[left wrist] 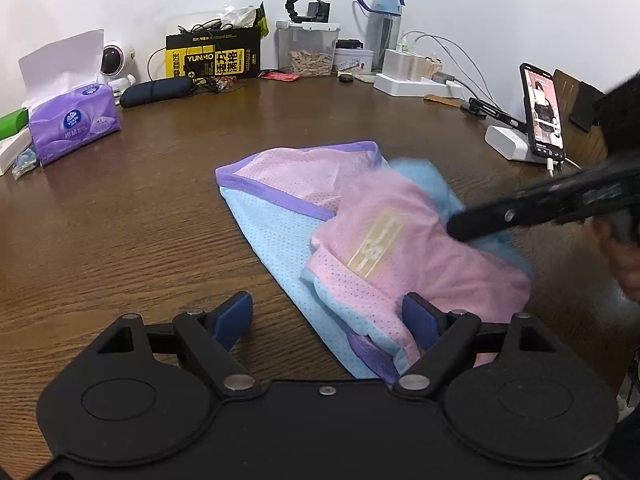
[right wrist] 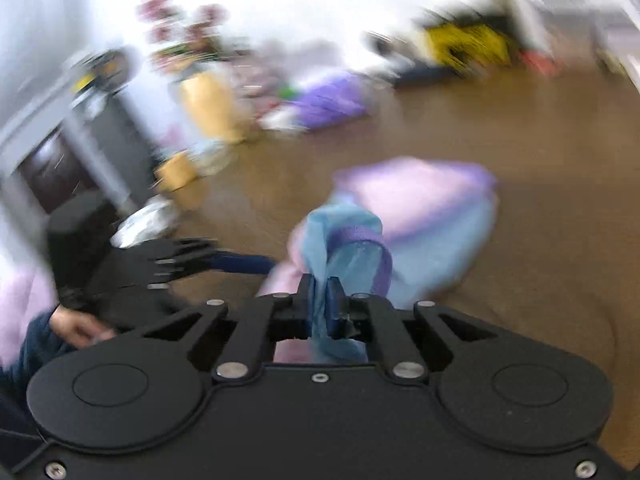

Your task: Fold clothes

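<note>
A small mesh garment in pink and light blue with purple trim lies crumpled on the wooden table. My left gripper is open at the garment's near corner. Its right pad is against the bunched fabric, and its left pad is over bare wood. My right gripper comes in from the right onto the pink fold. In the blurred right wrist view my right gripper is shut on a bunch of blue fabric with purple trim, and the left gripper's blue pad shows at the left.
Along the back wall stand a purple tissue pack, a yellow-black box, a clear container and a water bottle. A phone on a stand and a power strip with cables sit at the right.
</note>
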Demonstrator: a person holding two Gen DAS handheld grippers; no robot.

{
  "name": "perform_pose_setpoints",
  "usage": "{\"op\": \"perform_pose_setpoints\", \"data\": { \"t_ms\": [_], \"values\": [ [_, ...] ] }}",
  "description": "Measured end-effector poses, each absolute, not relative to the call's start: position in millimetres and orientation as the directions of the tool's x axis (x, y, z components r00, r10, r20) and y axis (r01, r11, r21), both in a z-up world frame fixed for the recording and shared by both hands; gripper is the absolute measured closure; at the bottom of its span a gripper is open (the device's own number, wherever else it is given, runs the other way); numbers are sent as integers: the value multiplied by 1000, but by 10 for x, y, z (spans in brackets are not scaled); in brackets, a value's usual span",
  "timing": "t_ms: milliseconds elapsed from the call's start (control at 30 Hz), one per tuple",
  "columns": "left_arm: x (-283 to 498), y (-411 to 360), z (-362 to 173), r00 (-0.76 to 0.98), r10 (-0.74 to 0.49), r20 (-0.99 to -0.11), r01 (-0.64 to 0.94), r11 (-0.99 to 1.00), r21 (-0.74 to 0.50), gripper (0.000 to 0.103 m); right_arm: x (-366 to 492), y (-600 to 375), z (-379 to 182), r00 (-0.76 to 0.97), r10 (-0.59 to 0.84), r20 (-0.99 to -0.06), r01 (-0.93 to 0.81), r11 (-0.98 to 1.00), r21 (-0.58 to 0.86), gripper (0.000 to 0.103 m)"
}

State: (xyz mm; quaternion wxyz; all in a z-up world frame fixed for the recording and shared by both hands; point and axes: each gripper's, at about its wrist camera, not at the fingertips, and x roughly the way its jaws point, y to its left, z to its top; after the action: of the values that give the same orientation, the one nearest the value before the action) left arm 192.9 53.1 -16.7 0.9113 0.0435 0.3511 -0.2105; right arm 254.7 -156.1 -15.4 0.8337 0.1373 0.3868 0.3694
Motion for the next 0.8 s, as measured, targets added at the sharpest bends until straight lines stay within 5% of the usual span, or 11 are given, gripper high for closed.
{"op": "perform_pose_setpoints", "data": {
  "t_ms": [67, 133, 400, 567, 800],
  "values": [
    [1928, 539, -143, 662, -366, -654, 421, 904, -79, 22, 2501, -1588, -163, 423, 722, -548, -510, 690, 514, 72],
    [1926, 560, -108, 662, -384, -643, 427, 899, -98, 22, 2466, -1584, -131, 429, 722, -543, -525, 689, 500, 68],
    [2120, 553, -90, 687, -357, -633, 395, 915, -87, 22, 2651, -1457, 71, 503, 709, -494, -552, 703, 449, 67],
    [2130, 486, -196, 683, -320, -656, 389, 920, -44, 21, 2609, -1344, -99, 509, 596, -620, -563, 776, 283, 68],
    [2318, 647, 215, 713, -333, -617, 404, 914, -26, 17, 2578, -1488, 167, 558, 593, -581, -570, 782, 250, 64]
  ]
}}
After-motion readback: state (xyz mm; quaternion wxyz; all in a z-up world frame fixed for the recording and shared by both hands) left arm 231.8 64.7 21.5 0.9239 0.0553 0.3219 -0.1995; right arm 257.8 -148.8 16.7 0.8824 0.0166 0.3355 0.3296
